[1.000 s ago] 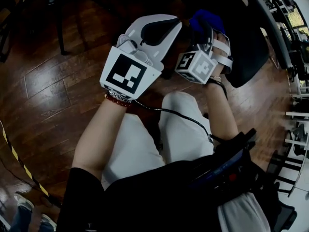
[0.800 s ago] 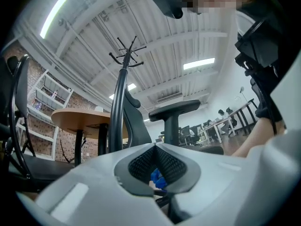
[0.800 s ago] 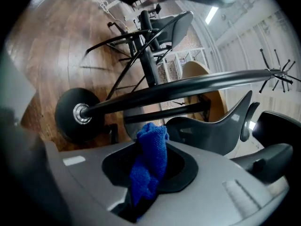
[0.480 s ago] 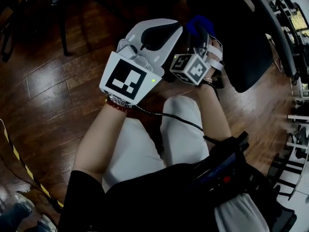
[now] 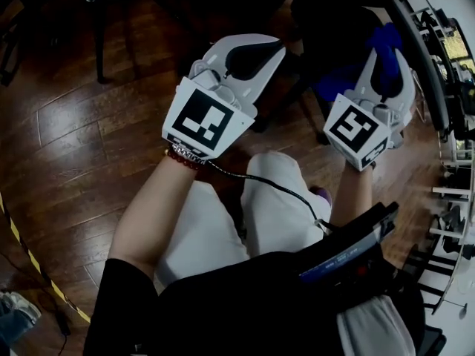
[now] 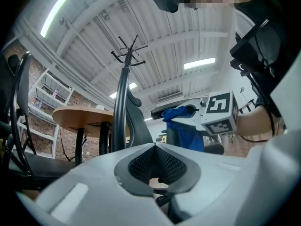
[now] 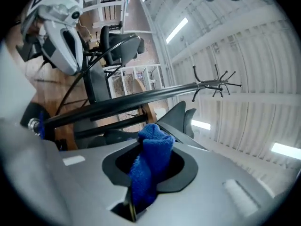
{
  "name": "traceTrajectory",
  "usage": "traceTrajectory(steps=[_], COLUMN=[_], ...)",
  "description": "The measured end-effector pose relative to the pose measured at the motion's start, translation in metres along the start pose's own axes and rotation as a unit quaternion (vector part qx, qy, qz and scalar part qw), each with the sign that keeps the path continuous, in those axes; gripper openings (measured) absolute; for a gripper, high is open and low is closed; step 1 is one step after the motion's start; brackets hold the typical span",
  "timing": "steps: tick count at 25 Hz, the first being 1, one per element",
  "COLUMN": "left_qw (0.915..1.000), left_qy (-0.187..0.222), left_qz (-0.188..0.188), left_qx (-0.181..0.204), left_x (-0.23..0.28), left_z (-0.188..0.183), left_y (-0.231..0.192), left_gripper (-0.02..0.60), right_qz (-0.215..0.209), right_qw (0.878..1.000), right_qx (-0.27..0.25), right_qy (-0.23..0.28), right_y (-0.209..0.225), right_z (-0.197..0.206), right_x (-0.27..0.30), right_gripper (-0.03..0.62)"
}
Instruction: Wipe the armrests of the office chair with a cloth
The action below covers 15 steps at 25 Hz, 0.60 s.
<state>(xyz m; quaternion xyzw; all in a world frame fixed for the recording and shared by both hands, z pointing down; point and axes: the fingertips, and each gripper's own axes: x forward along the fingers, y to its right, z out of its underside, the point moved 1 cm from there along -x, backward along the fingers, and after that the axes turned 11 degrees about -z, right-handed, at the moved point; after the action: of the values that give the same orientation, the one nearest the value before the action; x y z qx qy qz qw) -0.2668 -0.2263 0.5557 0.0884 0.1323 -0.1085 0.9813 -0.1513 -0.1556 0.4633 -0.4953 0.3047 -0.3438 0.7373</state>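
The right gripper (image 5: 389, 50) clenches the cloth (image 7: 151, 159) clear of the chair (image 5: 349, 13), the left gripper (image 5: 267, 50) is closed and empty, so armrest wiping seemingly remains.

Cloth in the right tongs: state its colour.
Blue fluffy cloth, clearest in the right gripper view.

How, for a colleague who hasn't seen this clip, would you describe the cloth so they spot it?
Find the dark office chair at the head view's upper right. Before it is the white right gripper. The cloth is pinched between its jaws: fuzzy and bright blue against hard white plastic.
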Motion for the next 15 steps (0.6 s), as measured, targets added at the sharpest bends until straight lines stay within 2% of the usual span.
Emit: traceTrajectory(steps=[3,7,12,15], left_qw=[0.9999,0.9999,0.9999,0.9999], left_qy=[0.002,0.003,0.003,0.001], left_qz=[-0.004,-0.007,-0.010,-0.011], left_qx=[-0.010,-0.012,-0.009,-0.009], left_x=[-0.001,-0.003,-0.005,-0.007], left_z=[-0.003,-0.009,-0.010,-0.011], left_y=[-0.002,0.000,0.000,0.000], left_gripper=[0.005,0.005,0.005,0.005], right_qz=[0.004,-0.051,-0.046,-0.070], right_qw=[1.000,0.998,0.997,0.994], right_qx=[-0.030,-0.022,-0.067,-0.081], right_qy=[-0.004,-0.018,-0.016,-0.018], right_y=[0.001,-0.040,-0.073,-0.095], right_z=[0.002,0.011,0.014,0.017], right_x=[-0.001,0.019,0.030,0.031], right_gripper=[0.074,0.072,0.072,0.071])
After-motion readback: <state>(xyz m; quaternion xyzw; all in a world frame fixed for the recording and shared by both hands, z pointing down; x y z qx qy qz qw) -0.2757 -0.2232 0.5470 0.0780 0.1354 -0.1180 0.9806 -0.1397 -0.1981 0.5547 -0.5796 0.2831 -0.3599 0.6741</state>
